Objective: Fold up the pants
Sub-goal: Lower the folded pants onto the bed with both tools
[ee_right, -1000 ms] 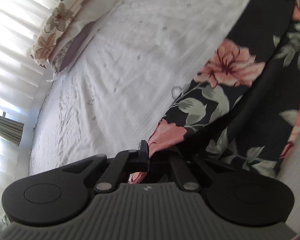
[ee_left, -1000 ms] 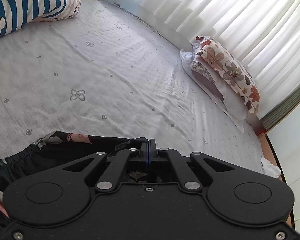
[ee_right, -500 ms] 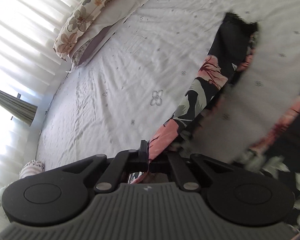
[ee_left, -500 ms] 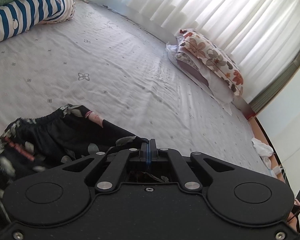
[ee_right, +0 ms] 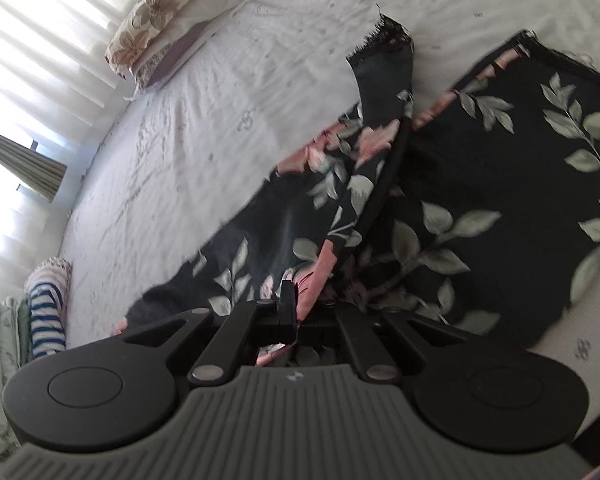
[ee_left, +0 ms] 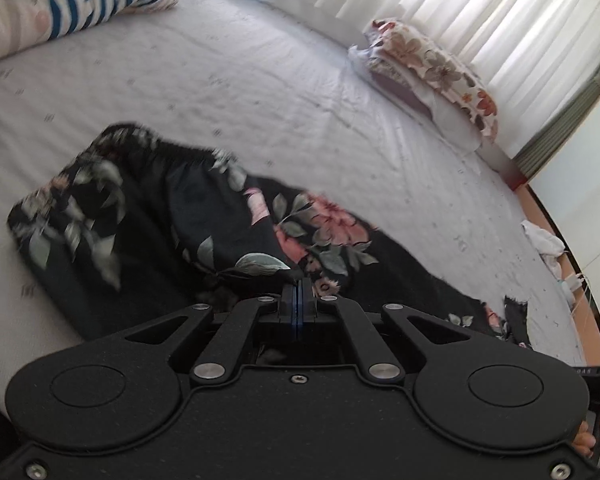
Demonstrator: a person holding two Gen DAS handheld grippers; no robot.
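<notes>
The black floral pants [ee_left: 228, 220] lie spread on the pale bedsheet [ee_left: 260, 80], in the near half of the bed. In the left wrist view they stretch from a gathered waistband at the far left across to a frayed dark hem at the near right, with a raised fold of cloth running straight into the left gripper [ee_left: 297, 298]. Its two fingers are pressed together with only a thin blue line between the pads, and the edge of the fabric sits right at the tips, so it appears pinched there; the cloth itself between the pads is hidden.

In the right wrist view the right gripper [ee_right: 294, 304] is clamped on a pink and black edge of the pants [ee_right: 480, 184], which passes between the fingers and shows again below them inside the frame. From that pinch a lifted fold rises away to the far side, ending at a ragged hem, while a wide flat panel of the pants lies to the right on the sheet.

A floral pillow [ee_left: 436, 68] rests at the far right by the white curtains [ee_left: 480, 4], and a blue-striped roll of bedding [ee_left: 100, 4] lies at the far left.
</notes>
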